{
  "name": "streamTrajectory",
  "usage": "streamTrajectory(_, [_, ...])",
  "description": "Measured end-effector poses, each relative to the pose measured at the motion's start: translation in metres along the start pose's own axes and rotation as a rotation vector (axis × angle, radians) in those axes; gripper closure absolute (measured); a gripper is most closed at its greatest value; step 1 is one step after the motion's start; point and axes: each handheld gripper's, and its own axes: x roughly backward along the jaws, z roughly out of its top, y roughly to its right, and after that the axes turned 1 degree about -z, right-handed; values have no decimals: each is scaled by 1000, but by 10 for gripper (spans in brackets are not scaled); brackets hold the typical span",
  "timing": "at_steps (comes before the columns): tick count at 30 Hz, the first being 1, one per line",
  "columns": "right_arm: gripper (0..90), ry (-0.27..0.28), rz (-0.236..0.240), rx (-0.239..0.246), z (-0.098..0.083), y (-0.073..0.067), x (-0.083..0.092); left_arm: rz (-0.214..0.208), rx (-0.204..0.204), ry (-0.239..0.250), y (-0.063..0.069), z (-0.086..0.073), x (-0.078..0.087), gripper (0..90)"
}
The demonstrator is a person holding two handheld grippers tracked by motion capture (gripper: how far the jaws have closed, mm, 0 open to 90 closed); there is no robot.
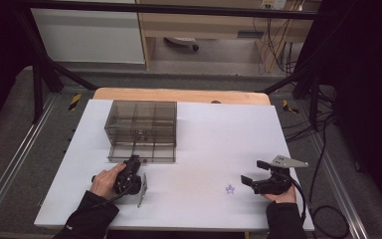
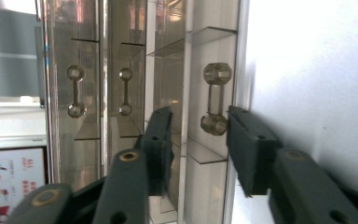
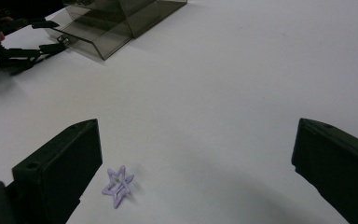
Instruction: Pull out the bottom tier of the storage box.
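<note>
Landmark: one smoke-tinted clear drawer cabinet (image 1: 141, 130) stands on my white surface (image 1: 214, 144); every place below is given relative to it.
Drawers: one drawer (image 3: 95, 35) is pulled out of the cabinet's front, toward my left gripper.
Handles: three dumbbell-shaped clear handles counted in the left gripper view; the nearest handle (image 2: 216, 99) lies ahead of my jaws, in line with the gap between them.
Left gripper (image 2: 198, 140): one, held at the cabinet's front edge; its jaws stand partly apart, not pressing on the handle, nothing gripped.
Right gripper (image 3: 193, 163): one, well apart from the cabinet, off its front right corner; jaws wide, holding nothing.
Star: one small purple star-shaped piece (image 3: 117, 186) lies on the surface, well clear of the cabinet, just beside the inner face of my right gripper's left-hand jaw.
Writing: a white and red sheet (image 2: 9, 182) beyond the cabinet's side carries print too blurred to read.
</note>
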Motion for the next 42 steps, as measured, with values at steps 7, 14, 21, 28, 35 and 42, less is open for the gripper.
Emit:
streamTrajectory(7, [23,-9,2,-4,0,-1,-1,-45,90,15,-6,-1,5,504])
streamTrajectory(14, [23,-12,0,-1,0,-1,-2,-95,204,32,-13,-1,10,418])
streamTrajectory(21, [23,-20,2,-7,0,-2,-3,-153,354,49,-21,-4,14,331])
streamTrajectory(28, [23,-28,2,-6,-1,-3,-4,-208,502,51,-27,-10,18,270])
streamTrajectory(35, [23,-38,-1,-10,-1,-4,-4,-258,631,60,-31,-16,23,216])
streamTrajectory(42, [23,-49,-4,-11,-1,-5,-6,-294,757,81,-37,-24,30,183])
